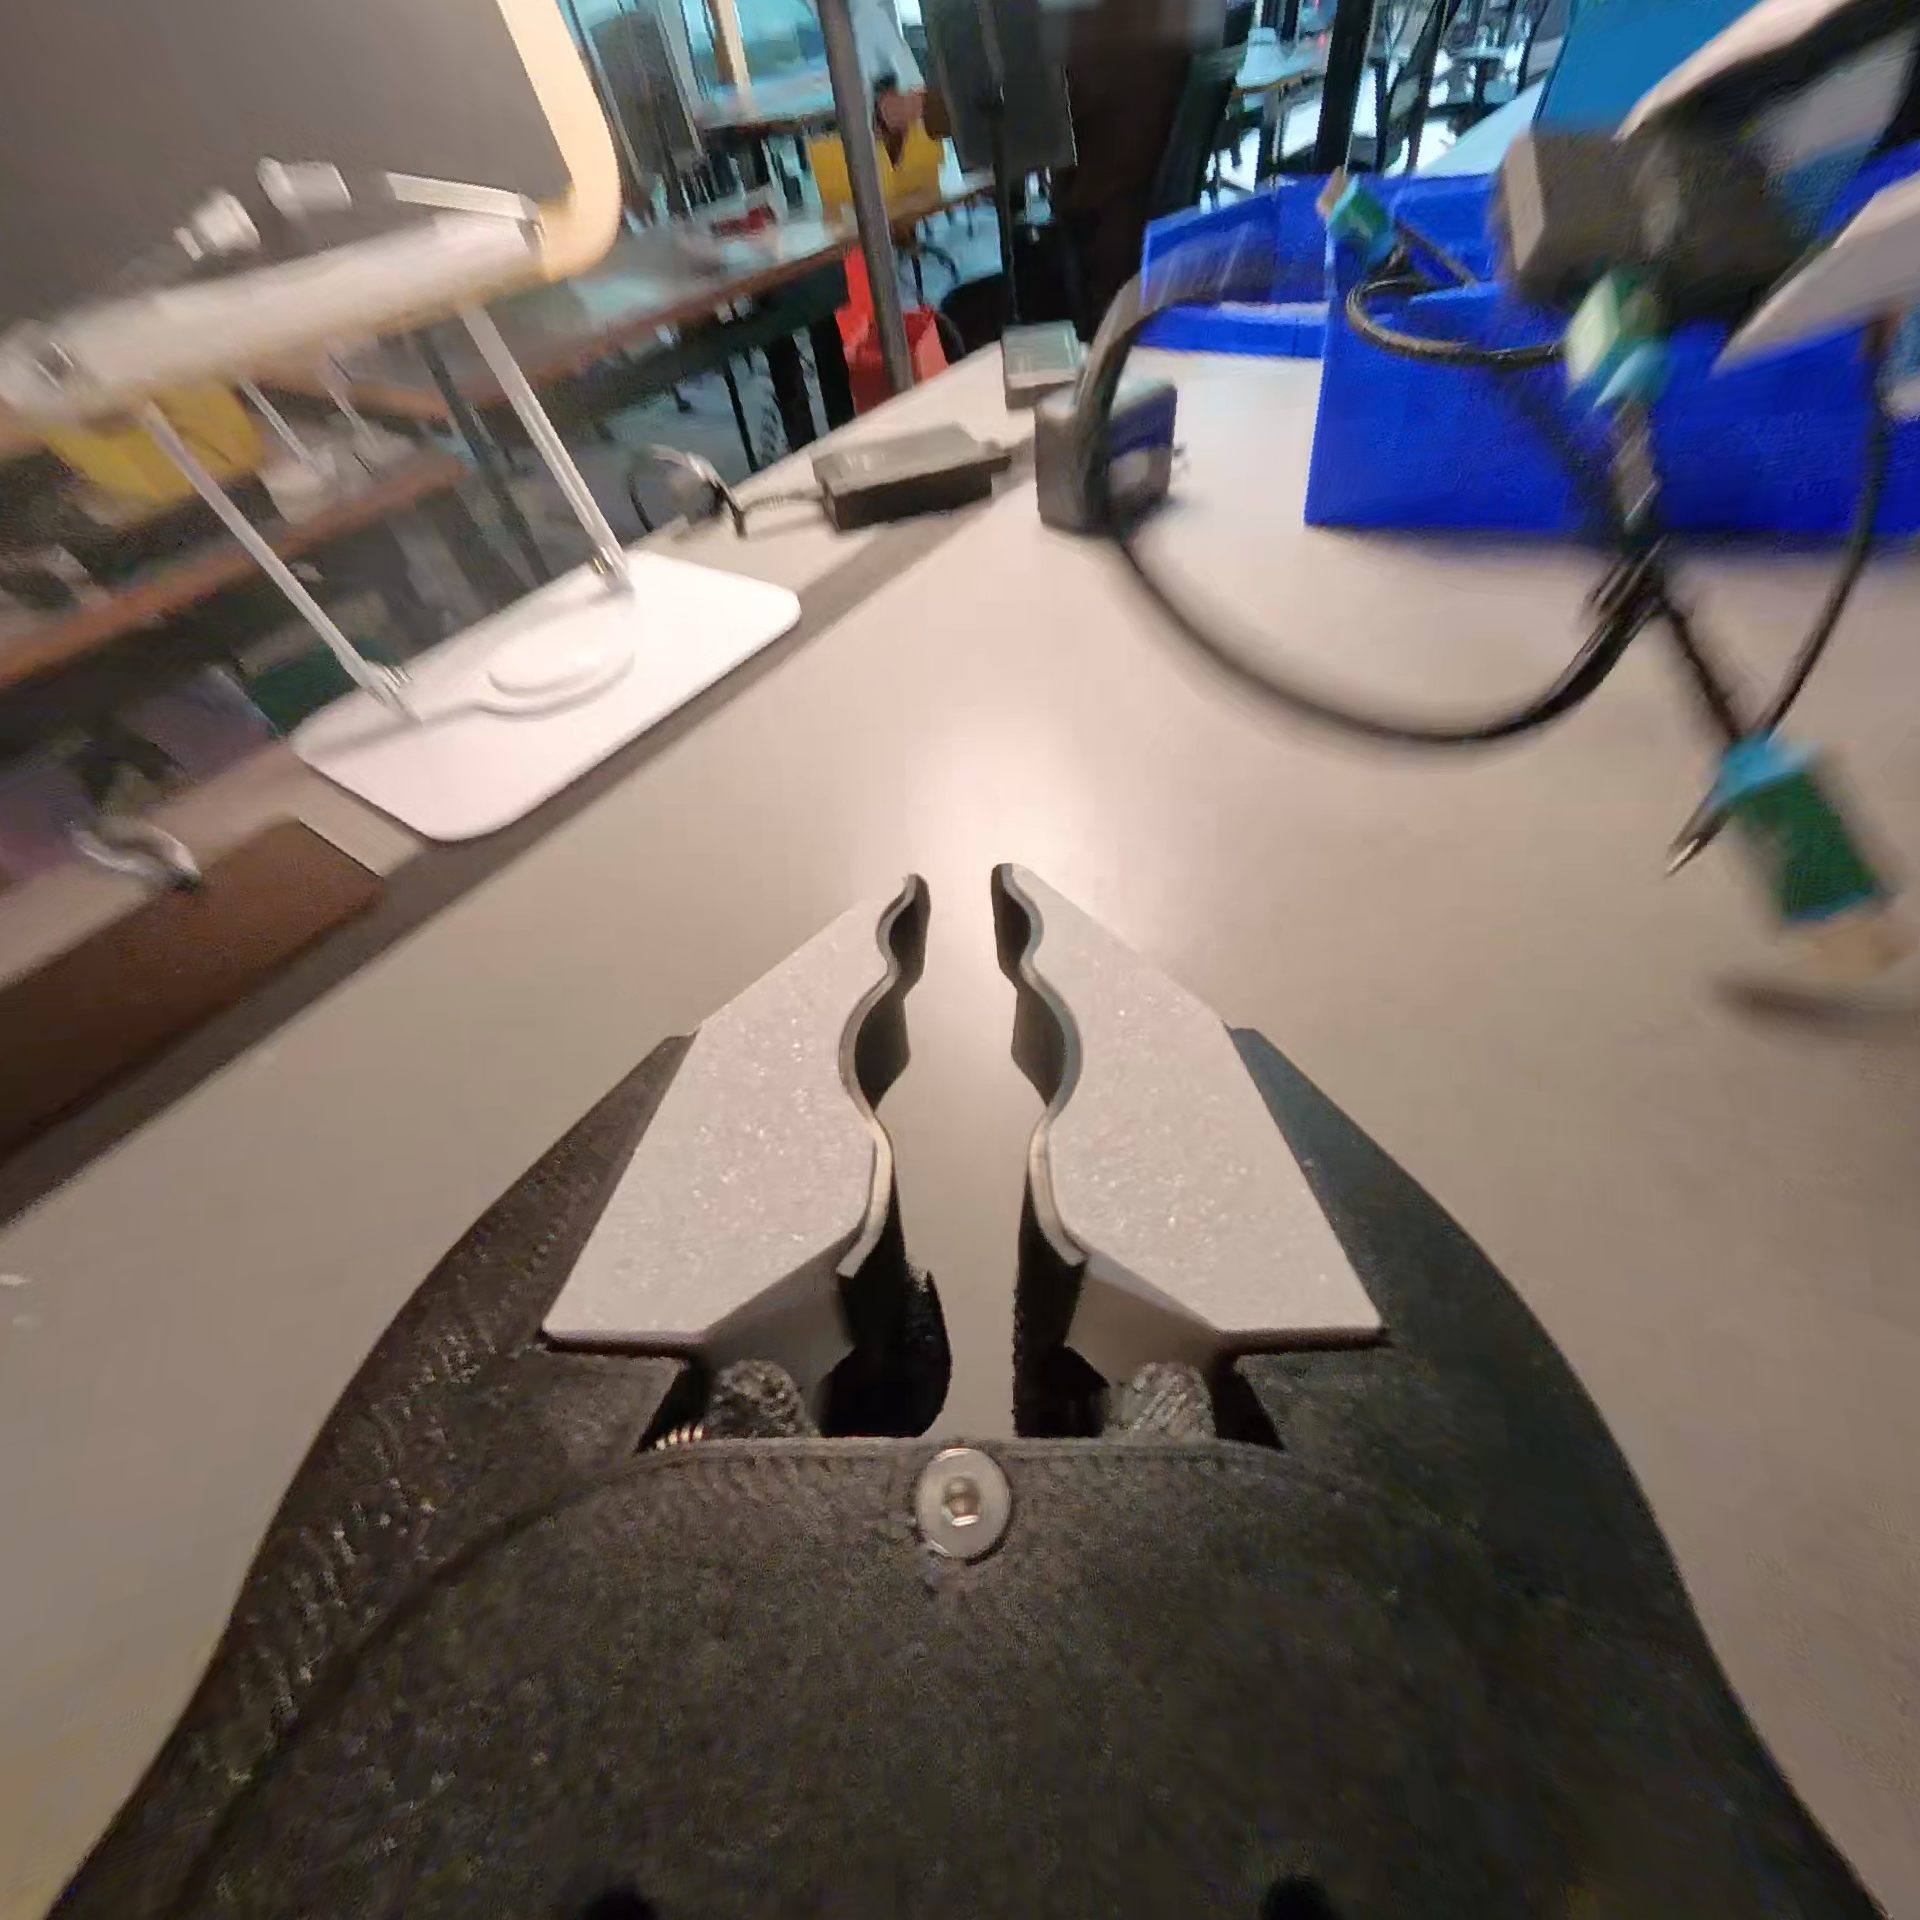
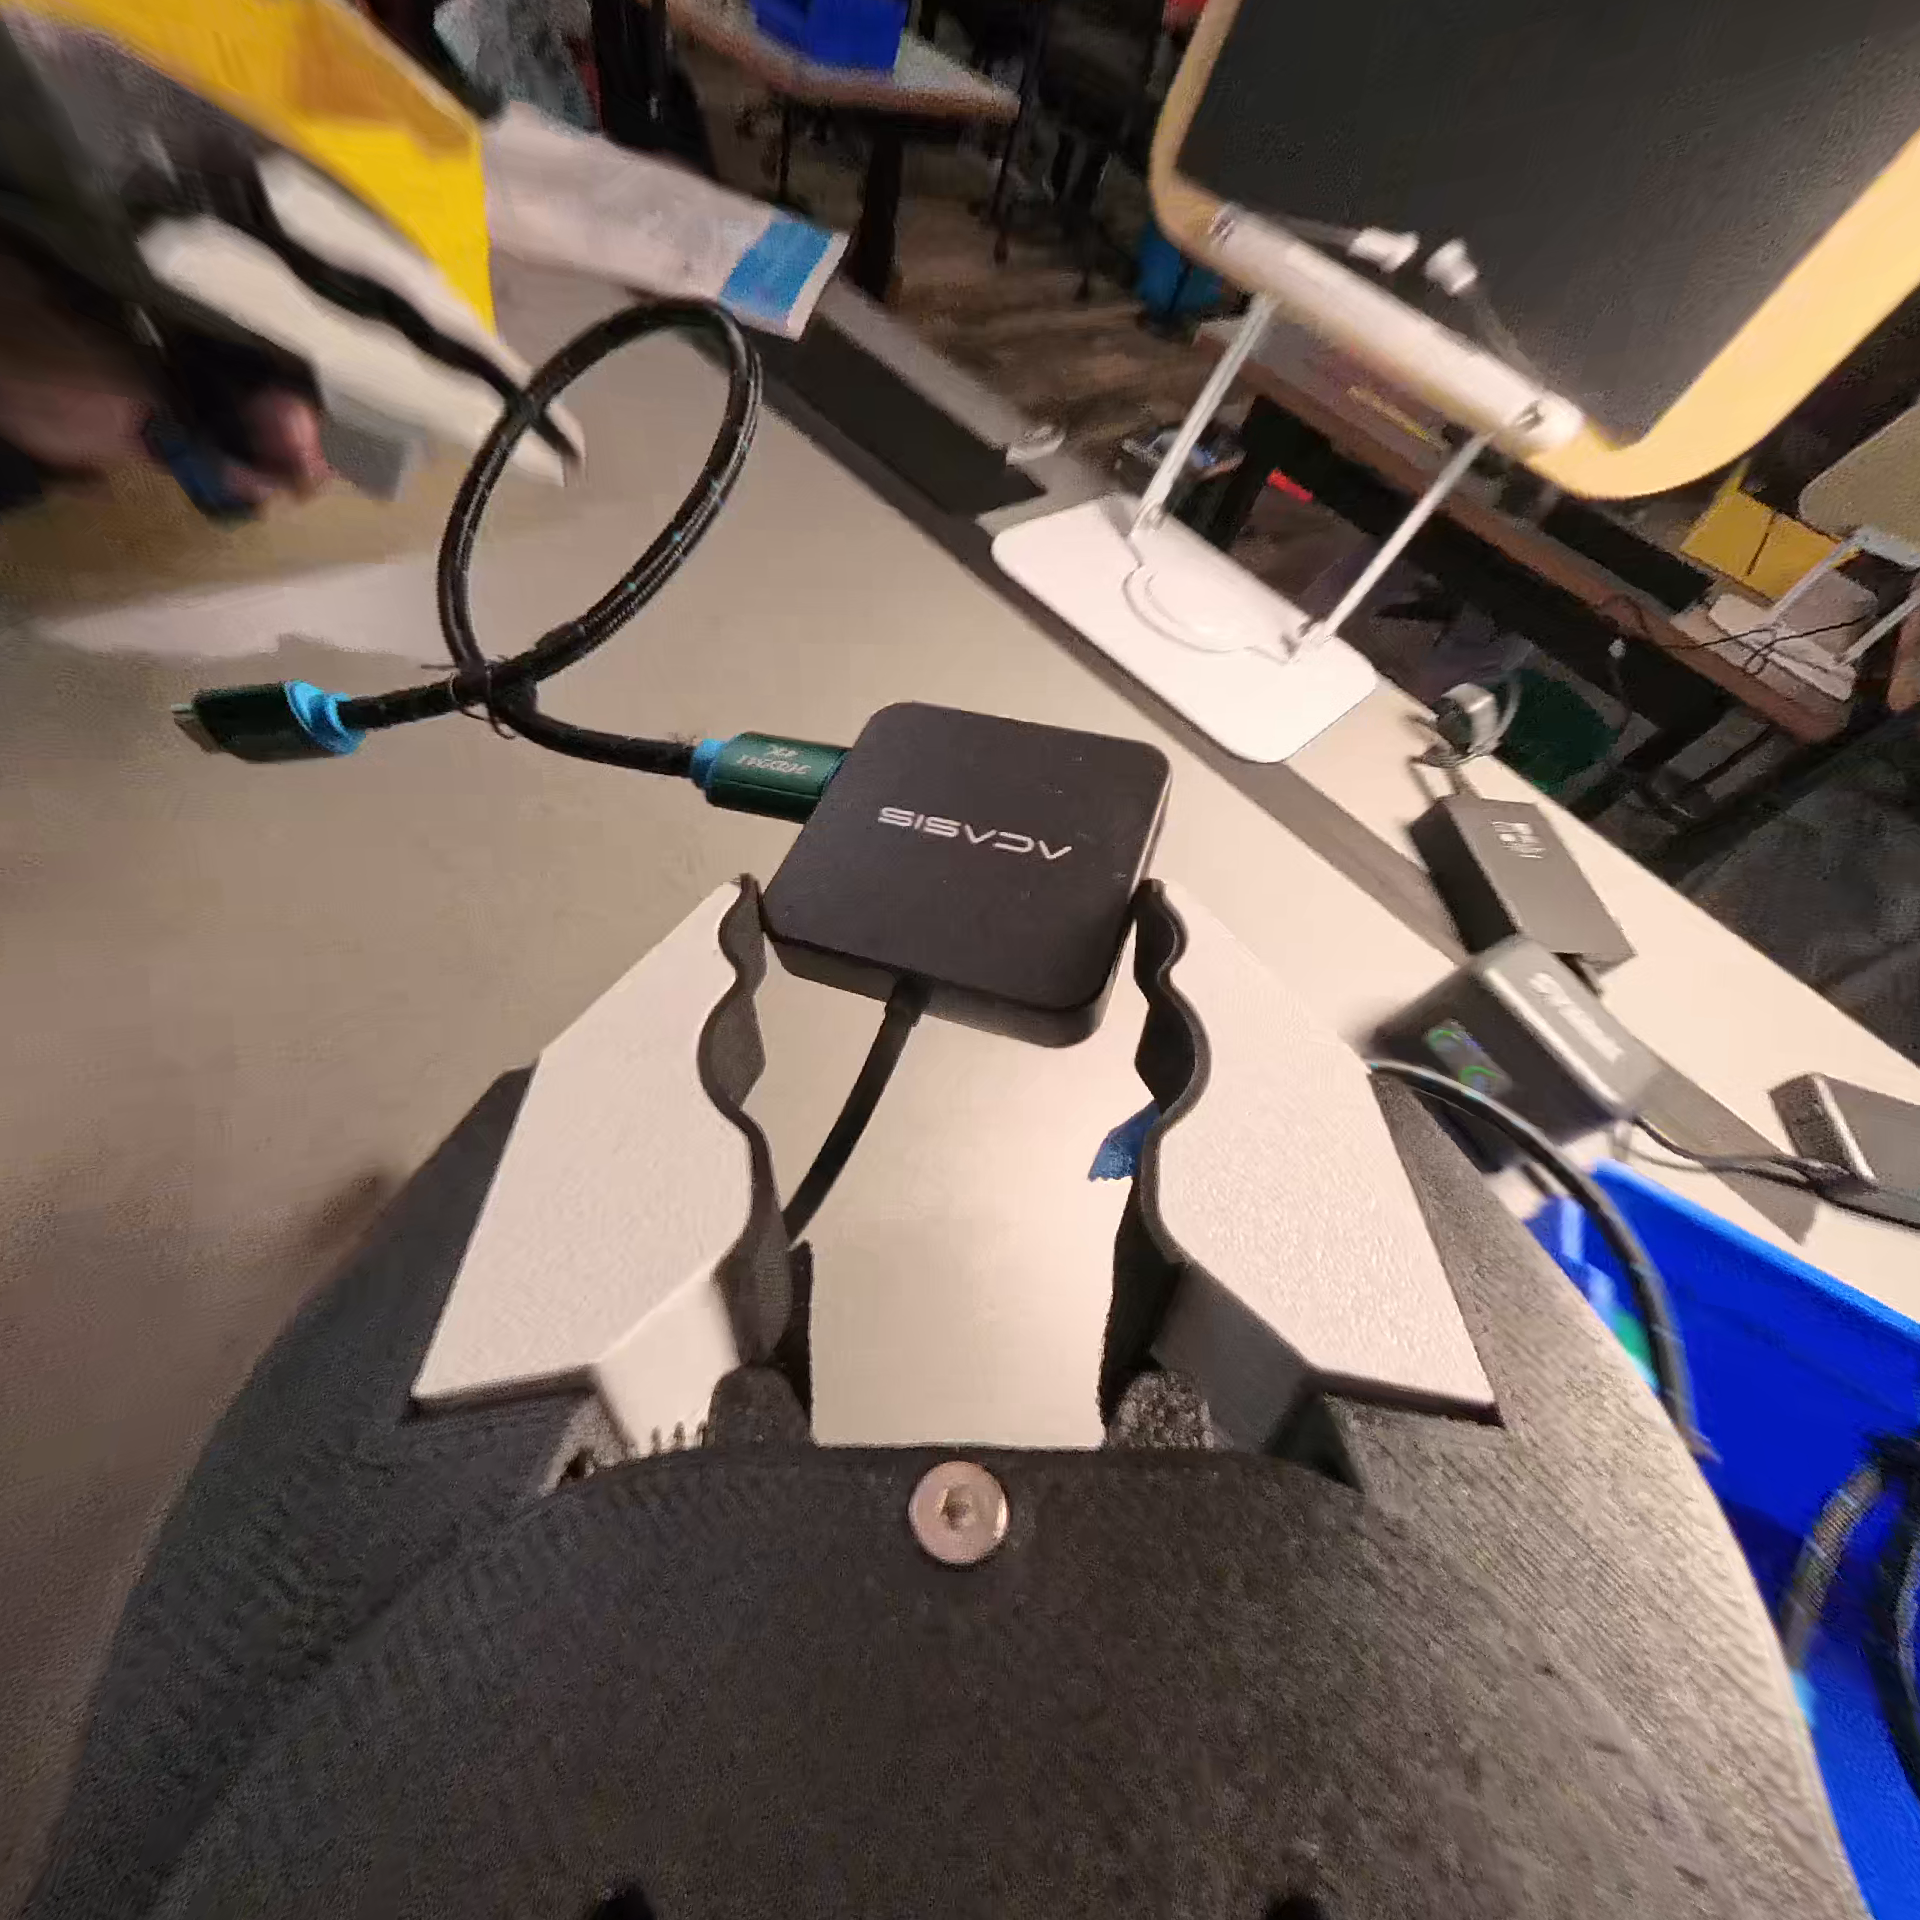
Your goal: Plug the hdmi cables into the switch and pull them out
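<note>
My right gripper (image 2: pixel 948 902) is shut on a black square HDMI switch (image 2: pixel 966 862) and holds it above the grey table (image 2: pixel 260 987). A green HDMI plug with a blue collar (image 2: pixel 774 769) sits in the switch's left side. Its braided cable (image 2: pixel 623 436) loops up, and the free plug (image 2: pixel 265 717) hangs in the air at the left. The switch's own black lead (image 2: pixel 852 1101) runs back between my fingers. My left gripper (image 1: pixel 958 891) is empty, jaws a narrow gap apart, low over the table. The free plug (image 1: pixel 1808 842) shows blurred in the left wrist view at the right.
A monitor on a white stand base (image 1: pixel 551 707) (image 2: pixel 1195 623) stands along the table's edge. Blue bins (image 1: pixel 1455 416) (image 2: pixel 1766 1403) hold cables. A black power adapter (image 1: pixel 904 473) (image 2: pixel 1517 873) and a dark box device (image 1: pixel 1101 447) (image 2: pixel 1527 1039) lie nearby. Some 25 cm of space lies between my two pairs of fingers.
</note>
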`<state>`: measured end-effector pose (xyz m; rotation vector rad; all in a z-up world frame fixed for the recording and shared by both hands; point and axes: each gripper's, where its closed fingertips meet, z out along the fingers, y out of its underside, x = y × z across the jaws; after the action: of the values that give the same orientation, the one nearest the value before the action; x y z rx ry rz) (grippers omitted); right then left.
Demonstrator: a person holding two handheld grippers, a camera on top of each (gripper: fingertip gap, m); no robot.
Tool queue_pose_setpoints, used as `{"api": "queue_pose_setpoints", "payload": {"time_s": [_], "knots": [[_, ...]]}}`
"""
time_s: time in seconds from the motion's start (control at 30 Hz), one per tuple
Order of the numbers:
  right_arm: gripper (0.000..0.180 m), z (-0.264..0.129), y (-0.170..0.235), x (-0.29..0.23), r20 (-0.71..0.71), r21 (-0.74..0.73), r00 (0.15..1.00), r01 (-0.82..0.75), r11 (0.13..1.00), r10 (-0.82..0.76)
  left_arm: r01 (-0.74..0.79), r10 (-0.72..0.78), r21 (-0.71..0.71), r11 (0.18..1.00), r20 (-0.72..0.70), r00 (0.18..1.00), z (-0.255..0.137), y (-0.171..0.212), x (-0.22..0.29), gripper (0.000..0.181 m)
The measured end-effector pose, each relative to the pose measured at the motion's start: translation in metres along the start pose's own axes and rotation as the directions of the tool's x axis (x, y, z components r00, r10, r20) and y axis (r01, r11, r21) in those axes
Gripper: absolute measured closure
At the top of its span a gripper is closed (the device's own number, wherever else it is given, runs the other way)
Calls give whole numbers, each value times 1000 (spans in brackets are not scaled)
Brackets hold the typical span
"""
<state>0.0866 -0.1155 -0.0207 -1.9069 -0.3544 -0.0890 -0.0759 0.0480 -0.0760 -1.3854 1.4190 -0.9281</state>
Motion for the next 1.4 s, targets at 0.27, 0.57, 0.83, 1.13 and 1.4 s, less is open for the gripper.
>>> {"api": "queue_pose_setpoints", "payload": {"time_s": [0.27,0.57,0.83,1.13,1.4], "knots": [[107,-143,-5,155,-418,113,888,-159,981,192,-21,15,-156,987,-44,999,23,45,13,169],[106,-183,193,223,-617,-301,758,-476,826,212,-31,19,-185,982,-69,997,29,52,23,170],[101,-189,154,223,-597,-224,781,-382,896,184,-42,27,-211,976,-71,997,27,57,27,170],[108,-163,93,90,-376,54,905,-195,979,201,-34,18,-225,974,-74,997,23,59,39,163],[129,-126,116,-2,-278,211,910,-253,944,306,-45,25,-270,962,-80,996,26,66,43,151]]}}
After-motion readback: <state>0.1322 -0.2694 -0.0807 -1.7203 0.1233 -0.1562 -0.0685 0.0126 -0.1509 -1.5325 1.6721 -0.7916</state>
